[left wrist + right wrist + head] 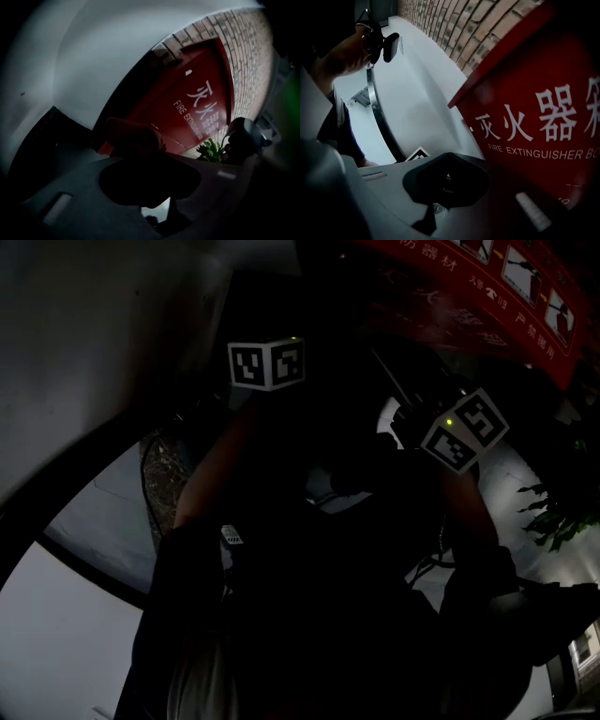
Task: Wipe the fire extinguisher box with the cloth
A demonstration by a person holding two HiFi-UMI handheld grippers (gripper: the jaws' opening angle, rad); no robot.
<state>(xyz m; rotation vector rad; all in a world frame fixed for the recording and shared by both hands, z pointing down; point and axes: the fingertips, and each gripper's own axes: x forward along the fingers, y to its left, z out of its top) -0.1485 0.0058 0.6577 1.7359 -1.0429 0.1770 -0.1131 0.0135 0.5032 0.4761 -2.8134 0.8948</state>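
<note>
Our left gripper (137,157) is pinched on a rust-coloured cloth (132,135), bunched at the jaw tips and still apart from the red fire extinguisher box (197,110), which stands against the brick wall (243,42). Our right gripper (449,159) is pressed together on nothing, just beside the box's lettered face. The light is poor (the head view is nearly black), so we judge the main risk to be a misjudged approach. Bare jaws could scrape the paint if the wad sits off-centre, or sideways drag could pull the cloth free. The idle right gripper might also bump the box.
</note>
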